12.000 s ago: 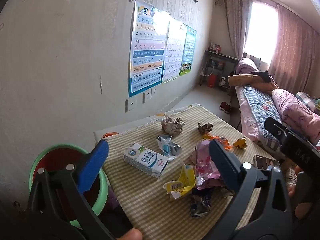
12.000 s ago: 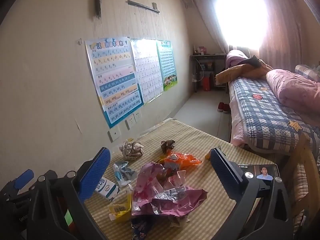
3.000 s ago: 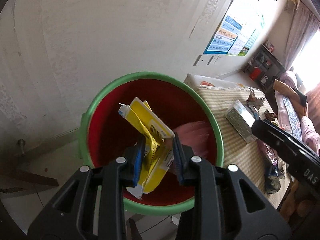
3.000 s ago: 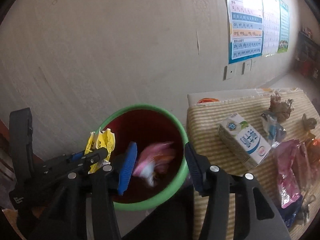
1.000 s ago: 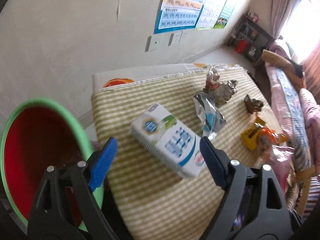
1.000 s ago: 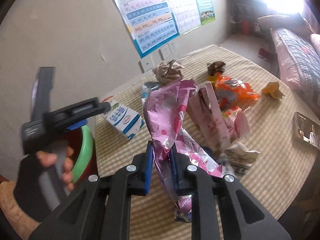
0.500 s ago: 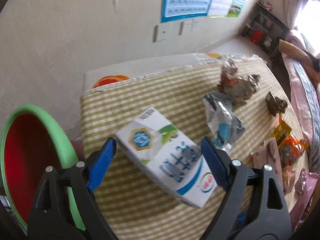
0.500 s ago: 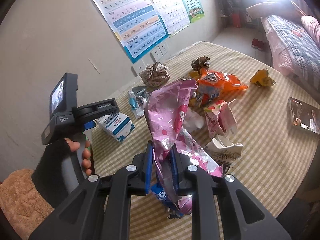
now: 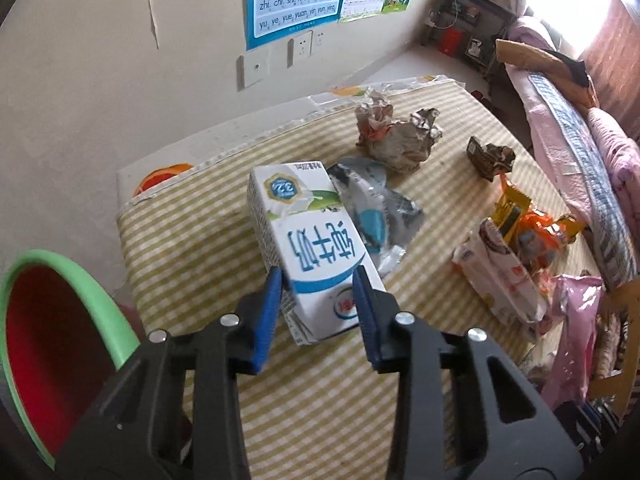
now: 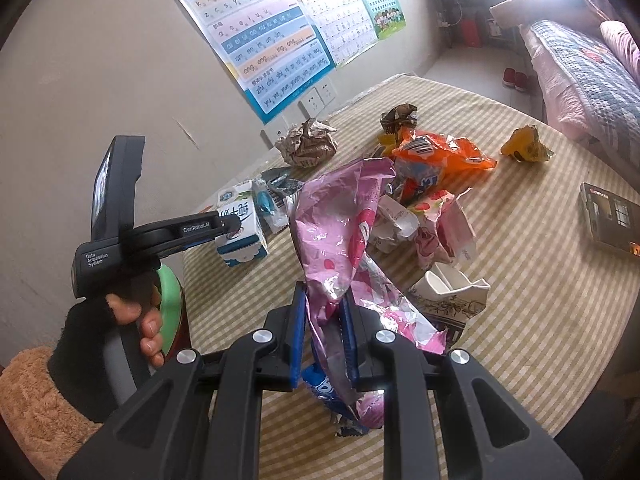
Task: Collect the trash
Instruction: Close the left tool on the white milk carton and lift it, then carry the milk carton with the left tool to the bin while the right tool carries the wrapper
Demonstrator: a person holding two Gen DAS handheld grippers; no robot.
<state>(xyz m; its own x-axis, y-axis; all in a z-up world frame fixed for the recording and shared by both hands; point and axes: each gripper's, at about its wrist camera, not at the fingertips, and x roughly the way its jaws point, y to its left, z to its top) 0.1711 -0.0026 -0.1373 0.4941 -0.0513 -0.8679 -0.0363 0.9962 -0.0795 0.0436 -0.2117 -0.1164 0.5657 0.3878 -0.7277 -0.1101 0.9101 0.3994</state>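
Yellow-striped tablecloth nearest: left gripper closing round white-and-blue milk carton, right gripper clamped on crinkled pink foil wrapper, green-rimmed red bin beside; carton may slip if pinched off-centre.
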